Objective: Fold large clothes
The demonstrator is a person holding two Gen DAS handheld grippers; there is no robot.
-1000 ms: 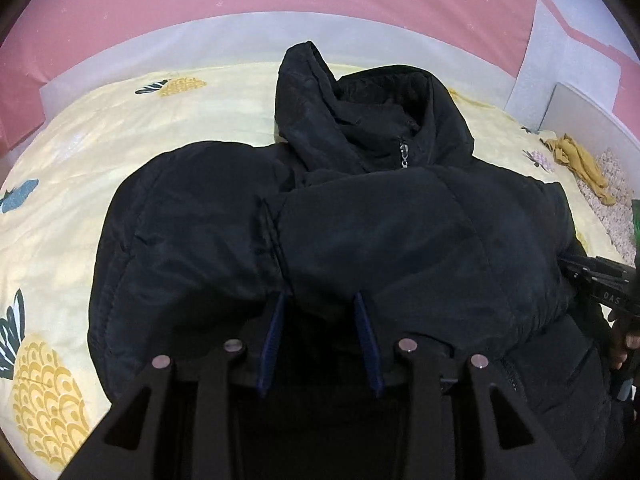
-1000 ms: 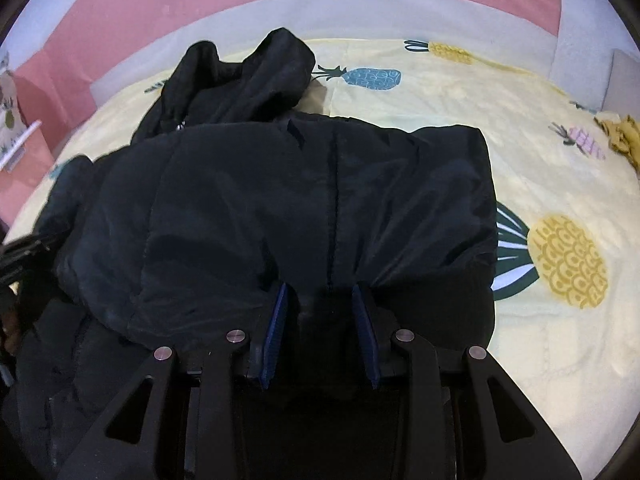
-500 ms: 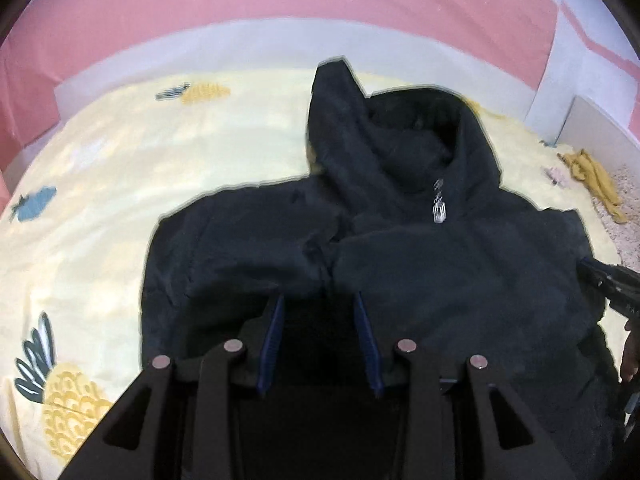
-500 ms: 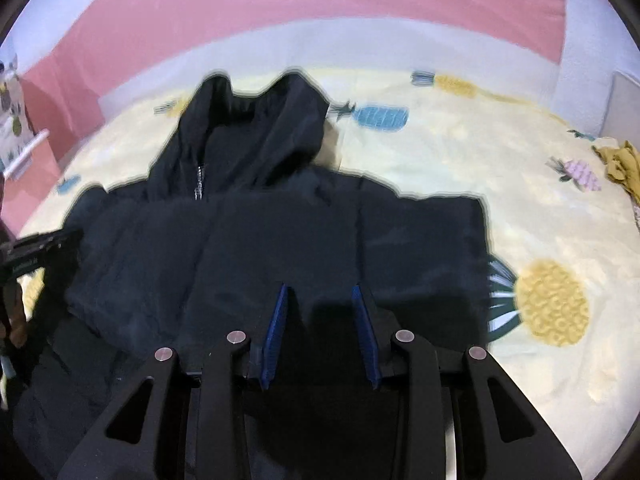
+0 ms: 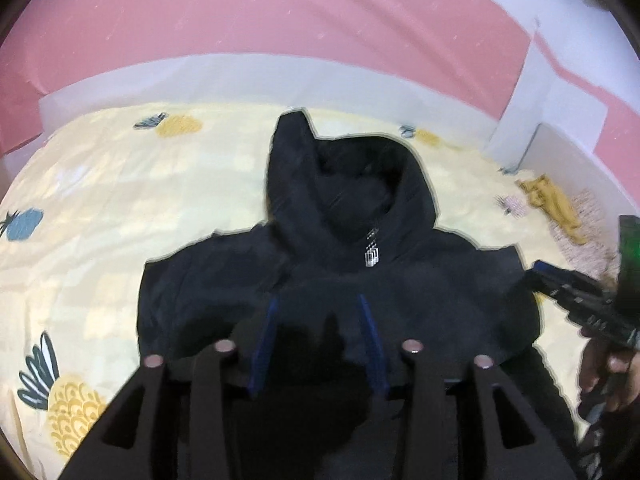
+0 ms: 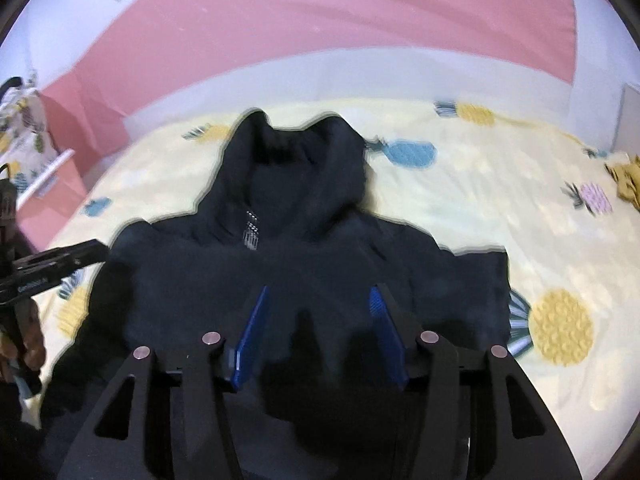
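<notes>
Now, black jacket on bed, both grippers' jaws opening, seemingly empty.

Bedroom of a home: a bed spread with a pale yellow pineapple-print sheet fills the view, bounded at 12 o'clock by a pink wall with a white lower band, a black hooded jacket lying on it.

— What carries the things?
— A bed with a yellow pineapple sheet.
— What lies on it?
— A black hooded jacket, spread in the middle, and a yellow cloth near the far edge.
</notes>
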